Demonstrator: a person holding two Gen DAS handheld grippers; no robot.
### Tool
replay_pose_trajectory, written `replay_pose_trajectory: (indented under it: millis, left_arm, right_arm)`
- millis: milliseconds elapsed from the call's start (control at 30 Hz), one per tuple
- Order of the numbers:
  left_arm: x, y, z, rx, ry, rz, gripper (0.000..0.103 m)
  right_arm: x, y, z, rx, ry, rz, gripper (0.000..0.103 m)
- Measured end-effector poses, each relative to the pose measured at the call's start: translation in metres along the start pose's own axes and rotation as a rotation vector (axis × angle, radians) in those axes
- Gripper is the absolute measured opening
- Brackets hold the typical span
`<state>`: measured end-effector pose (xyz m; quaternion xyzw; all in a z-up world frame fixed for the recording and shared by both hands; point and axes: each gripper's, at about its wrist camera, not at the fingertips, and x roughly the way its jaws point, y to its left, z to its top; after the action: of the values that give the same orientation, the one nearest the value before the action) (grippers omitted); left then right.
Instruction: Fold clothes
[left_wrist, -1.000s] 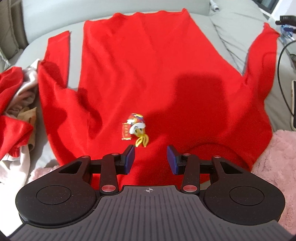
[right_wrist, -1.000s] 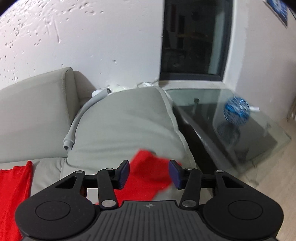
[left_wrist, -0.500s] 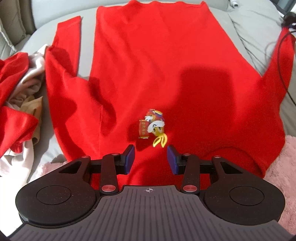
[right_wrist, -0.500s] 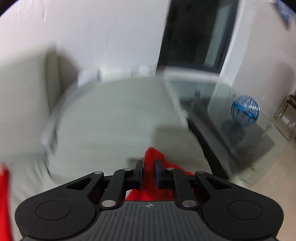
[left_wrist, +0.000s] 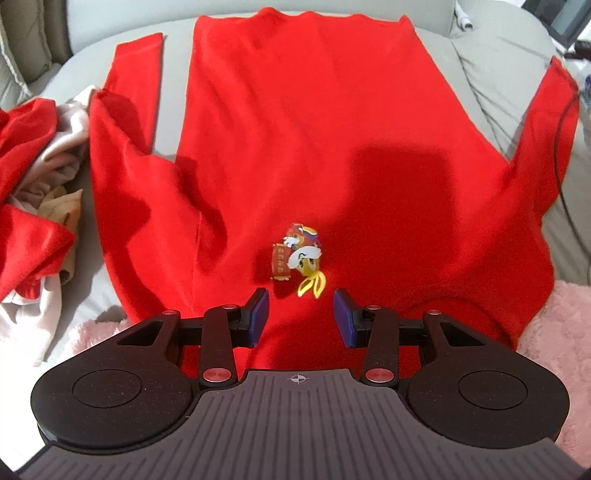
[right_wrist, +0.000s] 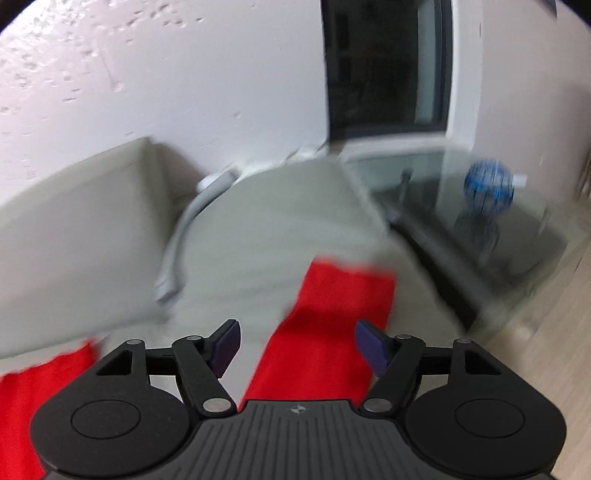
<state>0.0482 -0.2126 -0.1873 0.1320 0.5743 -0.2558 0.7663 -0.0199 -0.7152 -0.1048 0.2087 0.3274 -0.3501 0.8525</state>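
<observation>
Bright red shirt with a small yellow, white and red cartoon patch, lying on a grey sofa; fluffy pink blanket.

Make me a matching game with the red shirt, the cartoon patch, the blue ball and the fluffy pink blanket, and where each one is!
Things:
1. red shirt
2. cartoon patch
3. blue ball
4. fluffy pink blanket

Places:
A. on the glass table
B. spread flat on the grey sofa
C. at the sofa's near edge, under the shirt's collar end
D. on the shirt's chest, just ahead of the left gripper

Pairs: 1-B, 2-D, 3-A, 4-C
</observation>
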Motion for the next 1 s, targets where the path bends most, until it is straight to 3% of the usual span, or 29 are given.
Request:
replay_pose_trajectory:
  millis: [100, 200, 233, 300, 400, 533, 667, 733, 767, 800, 867, 1000]
  left_arm:
    - [-0.006, -0.001, -0.003, 0.001, -0.018, -0.016, 0.045]
    - [-0.017, -0.003, -0.01, 0.005, -0.05, -0.043, 0.045]
    - [-0.02, -0.003, -0.013, 0.005, -0.058, -0.05, 0.046]
    - [-0.026, -0.002, -0.02, 0.006, -0.074, -0.063, 0.046]
    - [-0.032, -0.003, -0.031, 0.016, -0.087, -0.073, 0.046]
    - [-0.038, -0.004, -0.04, 0.003, -0.093, -0.092, 0.046]
    - [-0.047, -0.008, -0.044, 0.009, -0.114, -0.102, 0.046]
    - [-0.052, -0.01, -0.046, 0.024, -0.131, -0.1, 0.046]
    - [-0.053, -0.01, -0.048, 0.028, -0.133, -0.099, 0.047]
    - [-0.054, -0.009, -0.049, 0.027, -0.131, -0.097, 0.047]
    - [-0.054, -0.008, -0.051, 0.022, -0.125, -0.094, 0.047]
    - [-0.057, -0.008, -0.056, 0.024, -0.131, -0.098, 0.047]
  right_arm:
    - [-0.029, 0.014, -0.046, -0.047, 0.175, 0.085, 0.069]
    - [-0.046, 0.014, -0.095, -0.082, 0.27, 0.131, 0.059]
    - [-0.048, 0.012, -0.11, -0.074, 0.308, 0.139, 0.057]
    - [-0.047, 0.007, -0.132, -0.034, 0.386, 0.145, 0.042]
    - [-0.045, -0.001, -0.159, 0.083, 0.511, 0.165, 0.043]
    - [-0.045, 0.002, -0.174, 0.212, 0.559, 0.178, 0.049]
    - [-0.042, 0.019, -0.193, 0.244, 0.606, 0.182, 0.05]
    - [-0.044, 0.032, -0.2, 0.2, 0.587, 0.165, 0.05]
    - [-0.048, 0.036, -0.201, 0.182, 0.573, 0.152, 0.044]
    - [-0.051, 0.04, -0.201, 0.169, 0.561, 0.148, 0.023]
    - [-0.057, 0.043, -0.2, 0.162, 0.548, 0.151, 0.003]
    - [-0.075, 0.044, -0.2, 0.087, 0.511, 0.065, 0.002]
